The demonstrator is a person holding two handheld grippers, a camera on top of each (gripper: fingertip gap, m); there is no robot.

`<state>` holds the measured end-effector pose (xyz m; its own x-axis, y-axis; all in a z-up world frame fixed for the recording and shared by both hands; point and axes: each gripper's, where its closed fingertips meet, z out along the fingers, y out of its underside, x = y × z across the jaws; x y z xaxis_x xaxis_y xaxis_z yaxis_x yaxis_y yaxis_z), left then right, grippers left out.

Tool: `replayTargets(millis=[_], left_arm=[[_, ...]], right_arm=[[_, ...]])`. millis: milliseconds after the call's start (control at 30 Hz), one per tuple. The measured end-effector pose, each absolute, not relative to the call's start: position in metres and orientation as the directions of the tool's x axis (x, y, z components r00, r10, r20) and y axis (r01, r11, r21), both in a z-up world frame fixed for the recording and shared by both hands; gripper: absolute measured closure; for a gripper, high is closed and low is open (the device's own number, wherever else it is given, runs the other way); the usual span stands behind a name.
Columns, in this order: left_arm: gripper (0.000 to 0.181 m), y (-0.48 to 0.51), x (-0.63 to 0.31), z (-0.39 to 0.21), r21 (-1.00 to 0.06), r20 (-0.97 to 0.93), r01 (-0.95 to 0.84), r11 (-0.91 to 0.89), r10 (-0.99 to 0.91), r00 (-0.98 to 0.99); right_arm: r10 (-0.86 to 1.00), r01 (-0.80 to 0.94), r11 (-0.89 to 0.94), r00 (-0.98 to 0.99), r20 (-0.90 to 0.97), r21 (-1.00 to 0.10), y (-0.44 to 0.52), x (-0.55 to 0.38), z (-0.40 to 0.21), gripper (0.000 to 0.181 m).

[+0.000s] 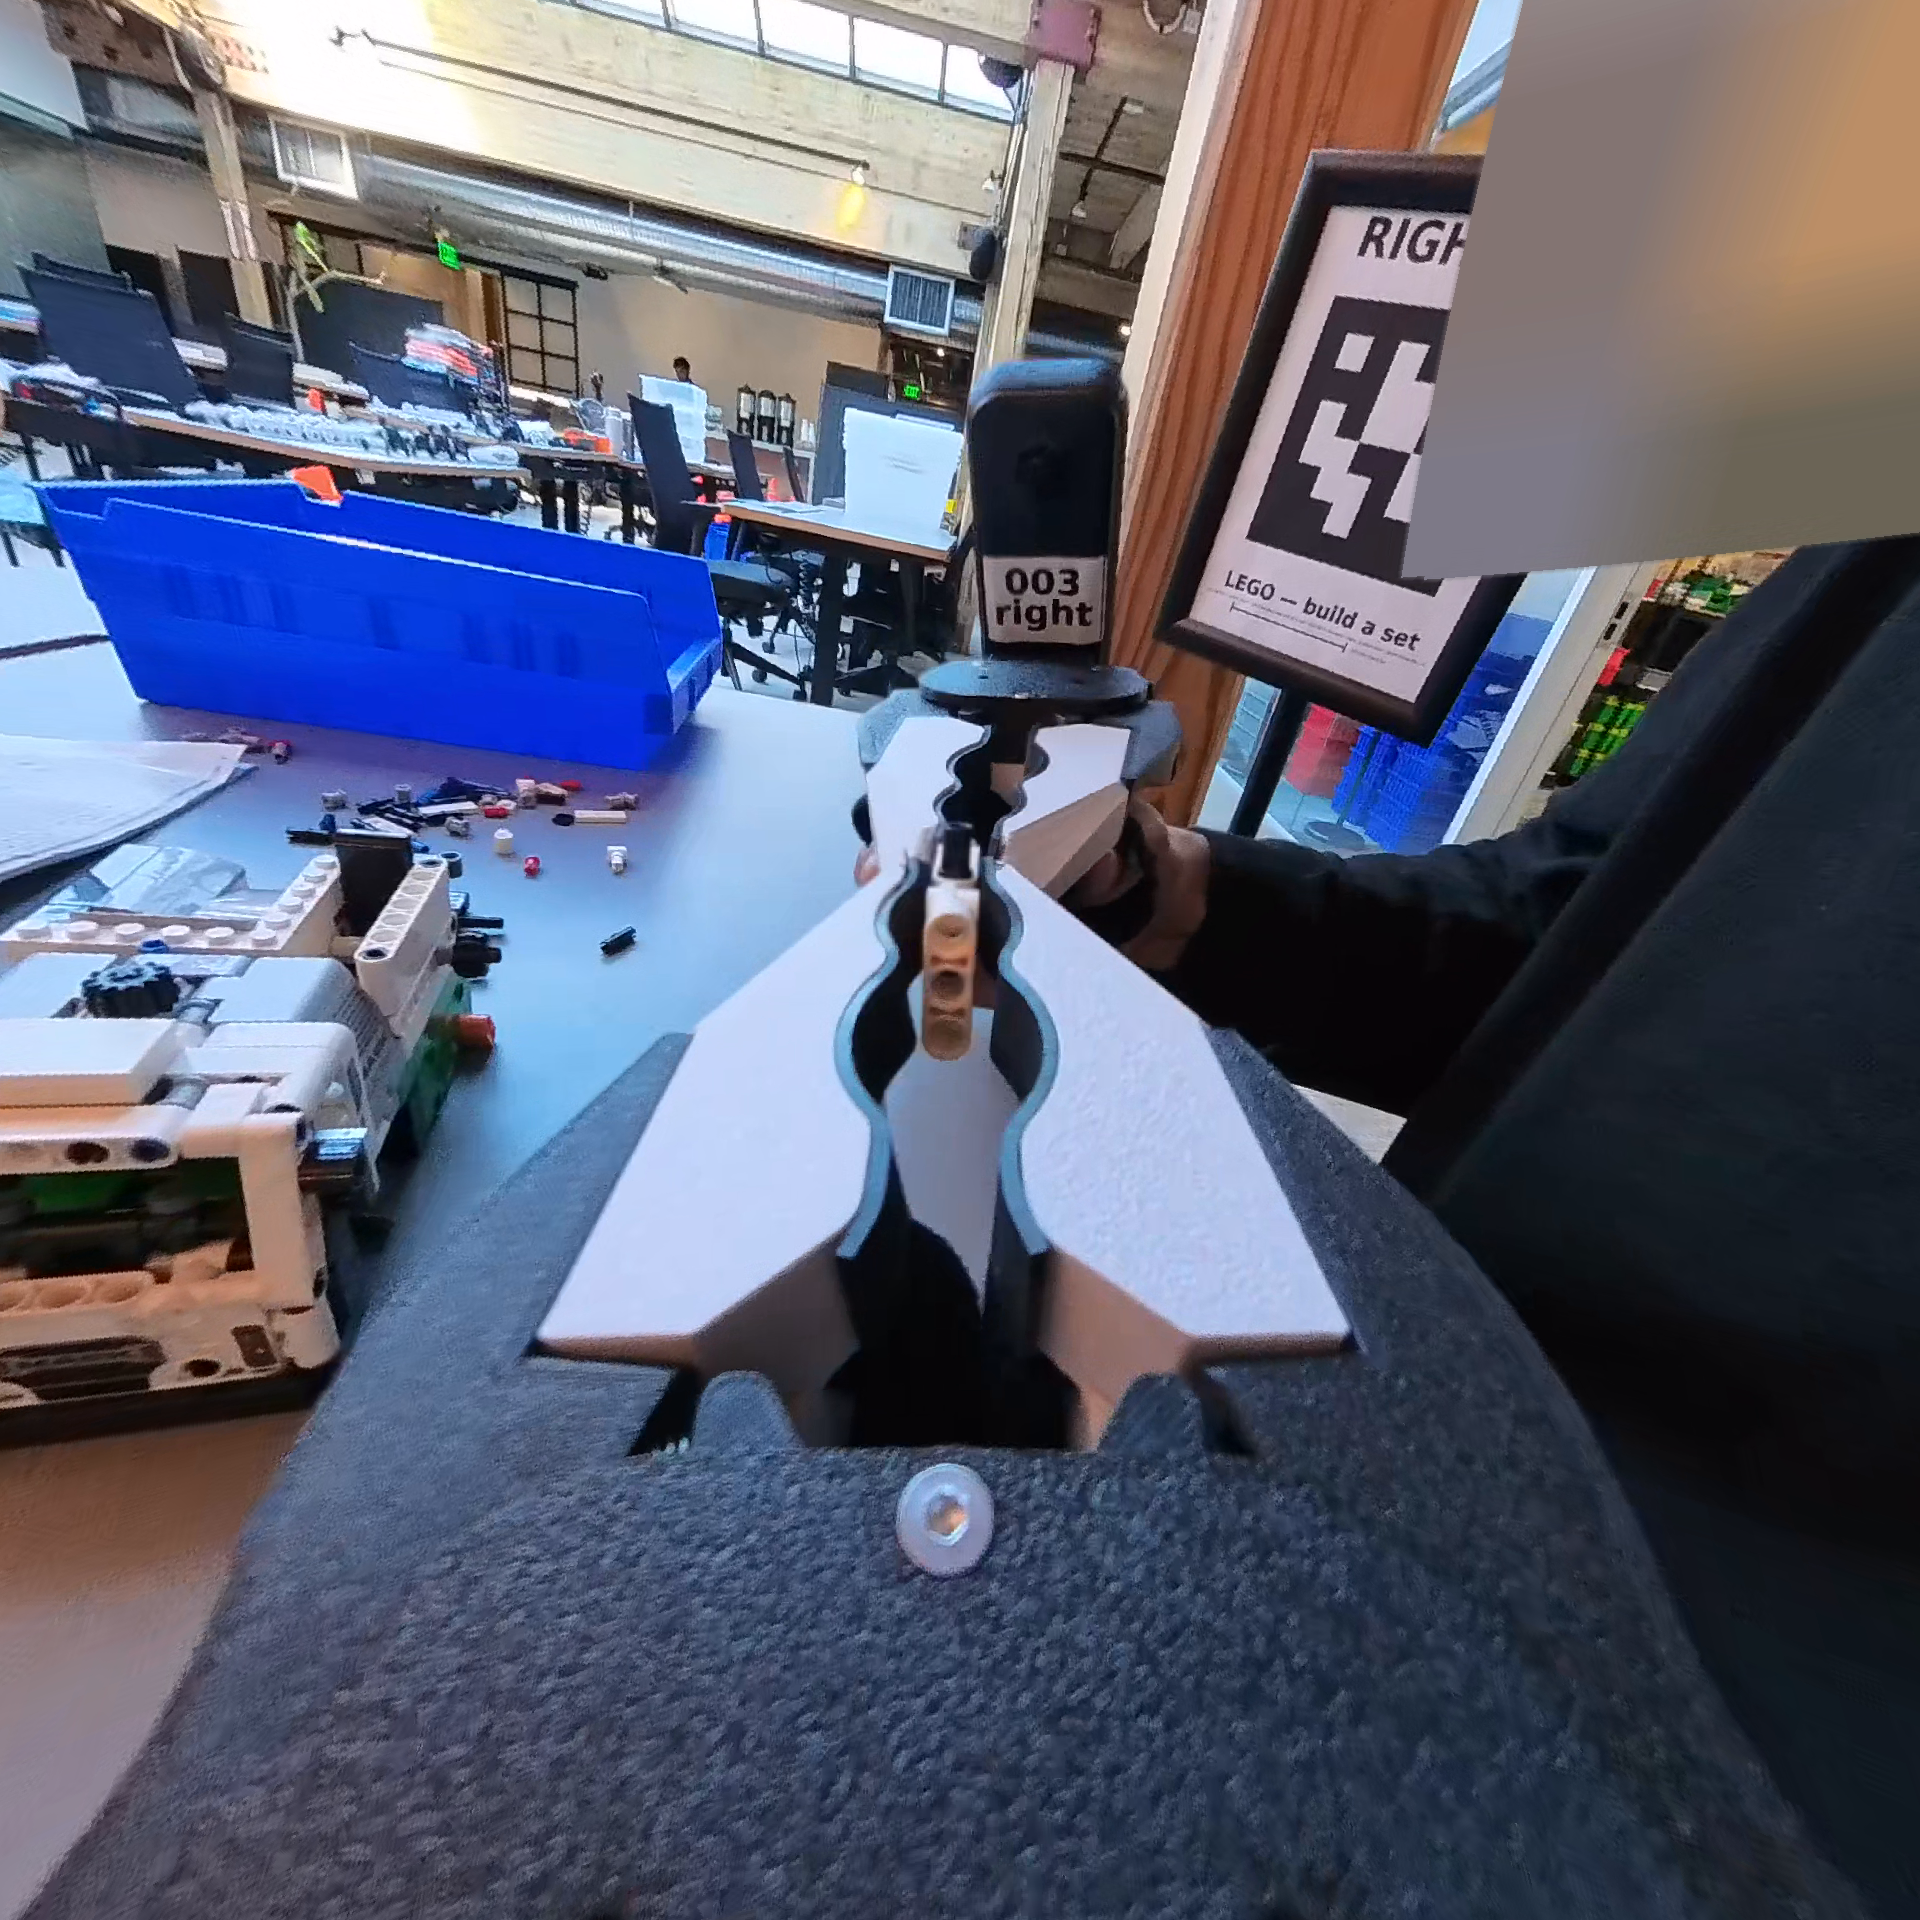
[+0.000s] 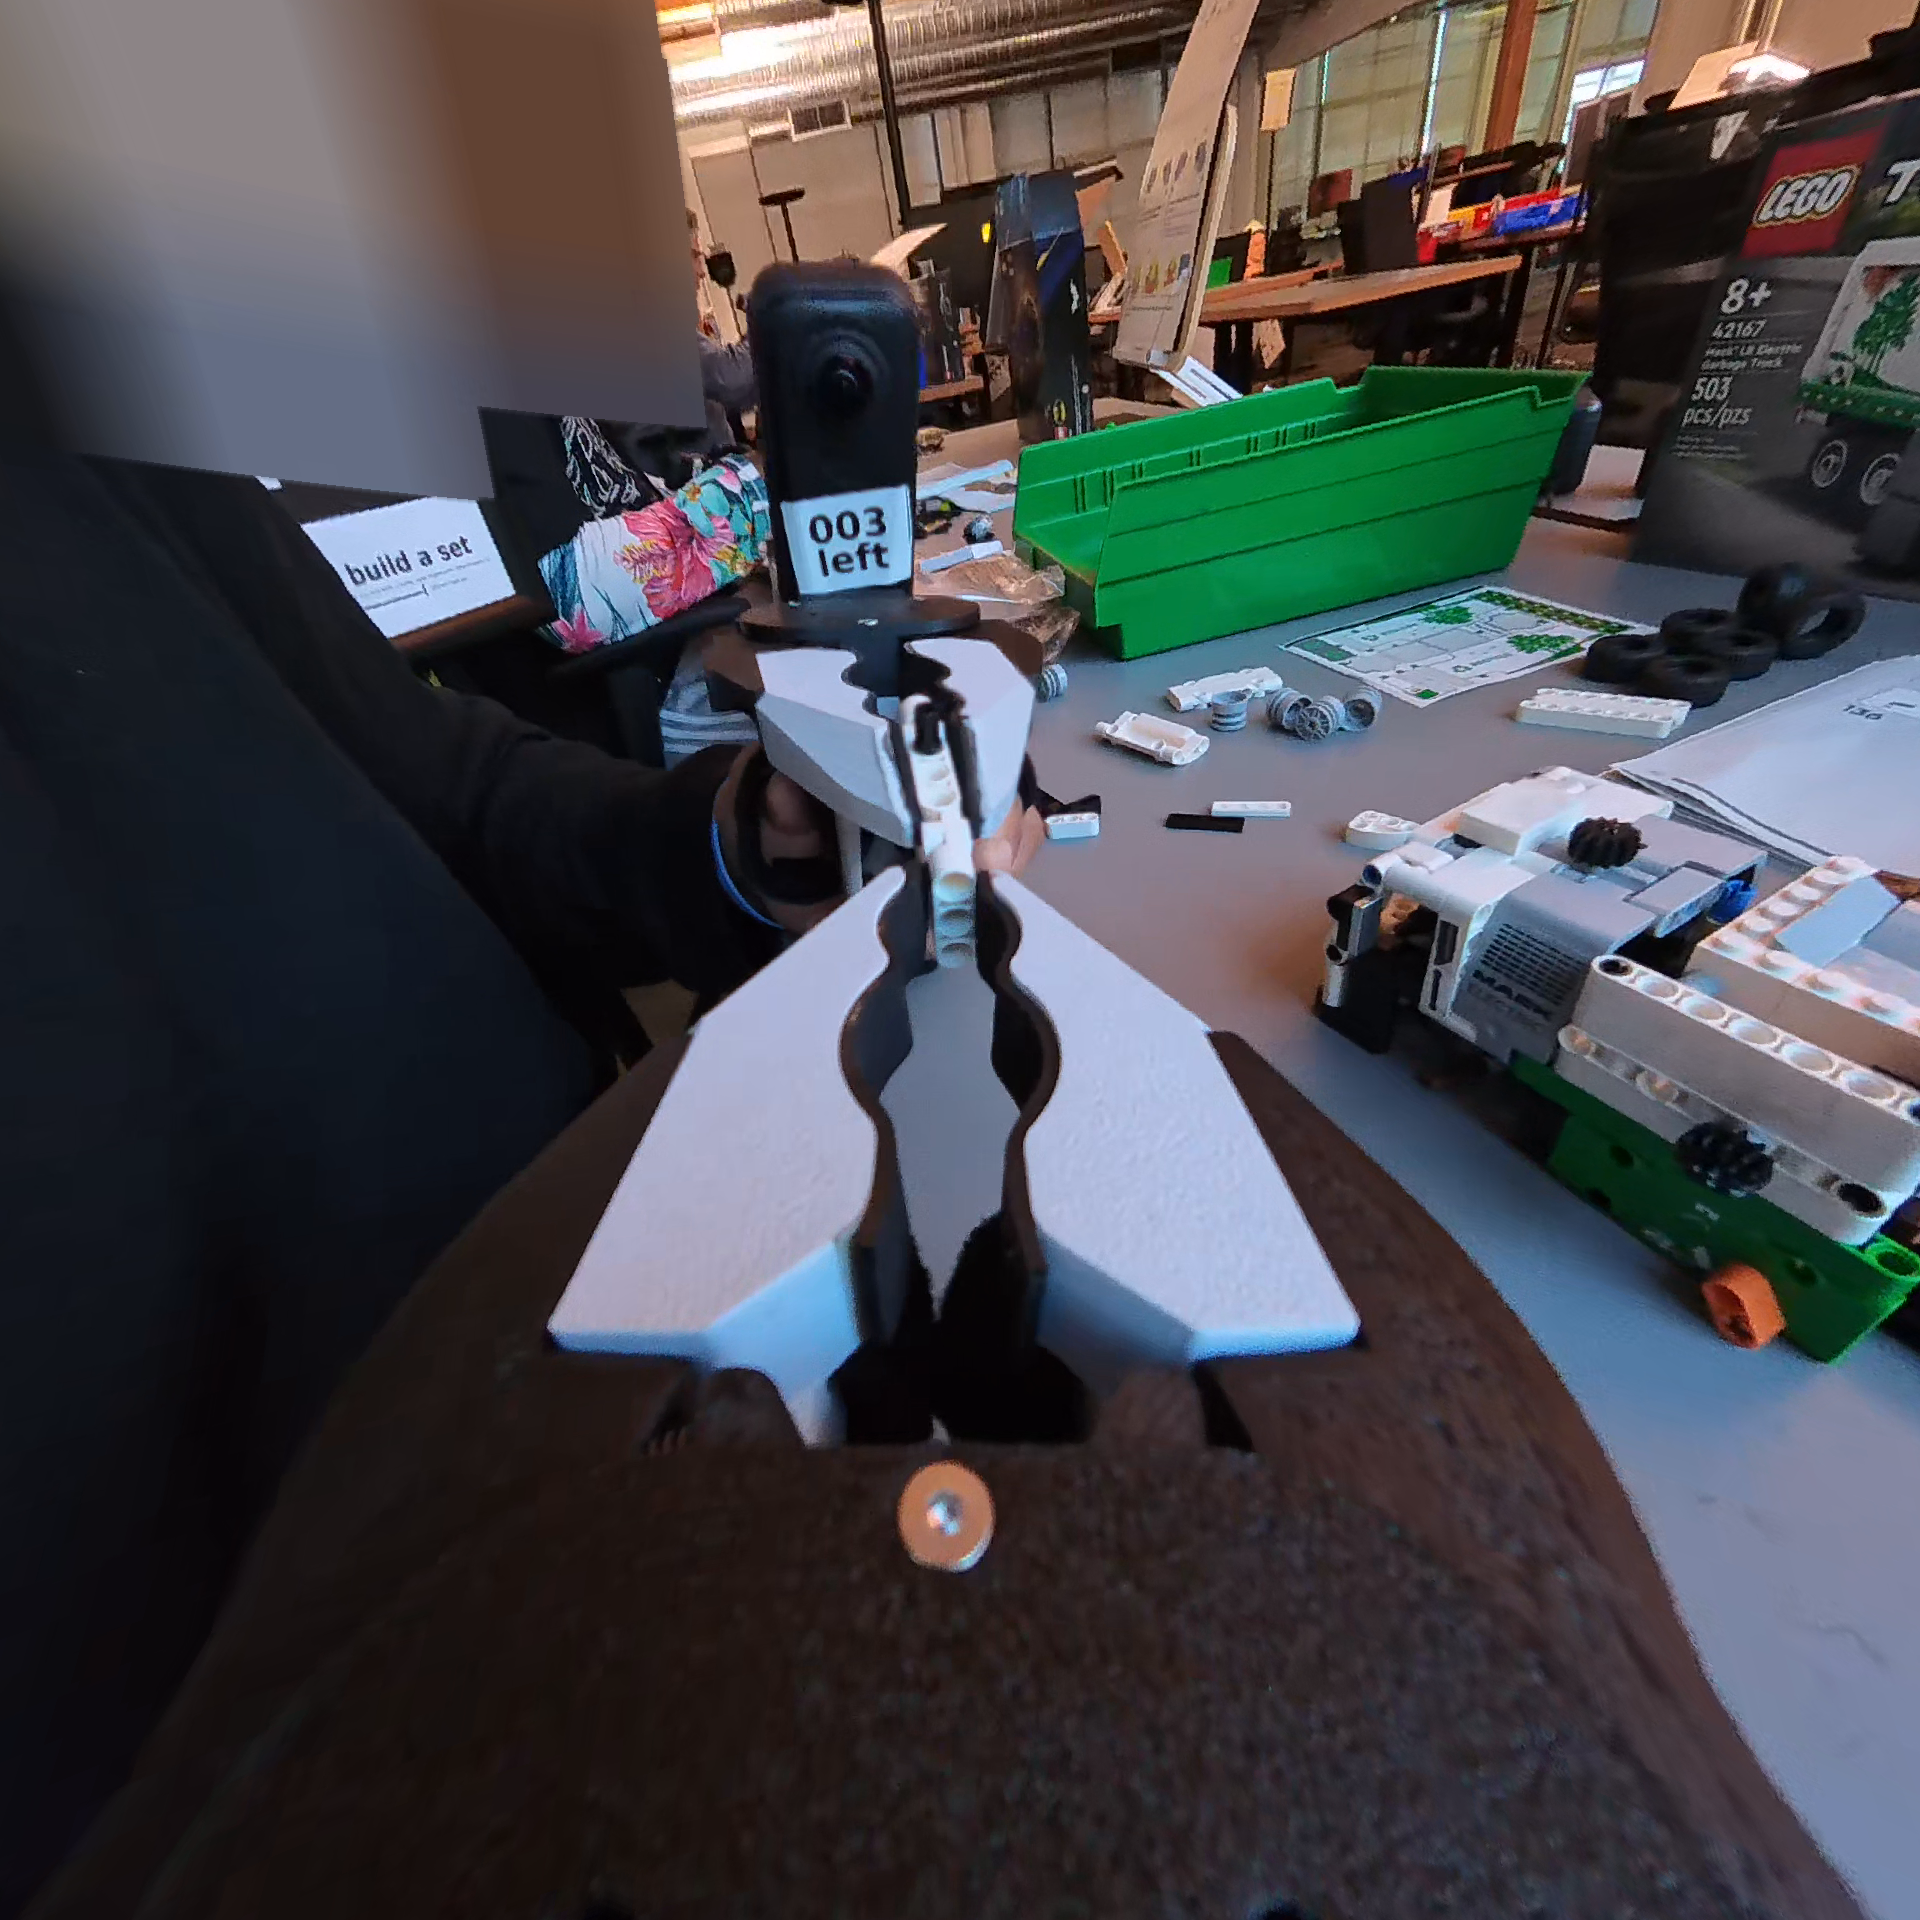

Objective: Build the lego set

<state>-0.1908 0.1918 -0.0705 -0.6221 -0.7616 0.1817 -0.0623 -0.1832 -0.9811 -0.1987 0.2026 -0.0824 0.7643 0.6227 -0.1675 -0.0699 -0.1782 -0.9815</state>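
My left claw (image 1: 951,914) and my right claw (image 2: 951,894) meet tip to tip above the desk (image 2: 1195,935), both narrowed onto the same white beam (image 1: 948,971). In the left wrist view the beam runs lengthwise between my fingertips (image 1: 997,935), its pin holes facing the camera, and its far end sits in the other claw at 12 o'clock. In the right wrist view the same beam (image 2: 951,883) tilts slightly toward 11 o'clock, and a small dark part is at its far end; I cannot tell what it is.

The half-built truck (image 1: 208,1122) stands on the desk at 9 o'clock of my left claw, white over green. In the right wrist view it lies at 3 o'clock (image 2: 1662,1008).

Loose pieces (image 1: 499,821) are scattered beyond the truck, in front of a blue bin (image 1: 395,623) at 10 o'clock. From the right side I see a green bin (image 2: 1278,509) at 1 o'clock, grey wheel hubs (image 2: 1309,712) near it, black tyres (image 2: 1725,634) at 2 o'clock, and the set's box (image 2: 1787,343) behind them.
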Motion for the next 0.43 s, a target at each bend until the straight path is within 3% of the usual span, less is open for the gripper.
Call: replayTargets(millis=[133, 167, 233, 333, 433], left_arm=[[0.175, 0.193, -0.19, -0.076, -0.989, 0.144, -0.071, -0.127, -0.787, -0.601], [0.176, 0.196, -0.19, -0.077, -0.993, 0.114, -0.058, -0.099, -0.808, -0.578], [0.175, 0.199, -0.188, -0.08, -0.997, 0.072, -0.051, -0.053, -0.833, -0.548], [0.175, 0.194, -0.187, -0.085, -0.998, 0.036, -0.06, -0.004, -0.839, -0.544], [0.175, 0.193, -0.186, -0.087, -0.998, 0.035, -0.071, 0.004, -0.837, -0.546]], right_arm=[[0.604, -0.048, -0.229, 0.776, -0.181, -0.972, 0.198, -0.192, -0.089, 0.169], [0.563, -0.029, -0.255, 0.808, -0.172, -0.966, 0.197, -0.176, -0.091, 0.161], [0.398, 0.018, -0.357, 0.907, -0.135, -0.934, 0.193, -0.123, -0.102, 0.154], [0.134, 0.14, -0.556, 0.988, 0.078, -0.819, 0.177, -0.026, -0.143, 0.153], [0.211, 0.134, -0.603, 0.977, 0.004, -0.786, 0.177, -0.013, -0.169, 0.158]])
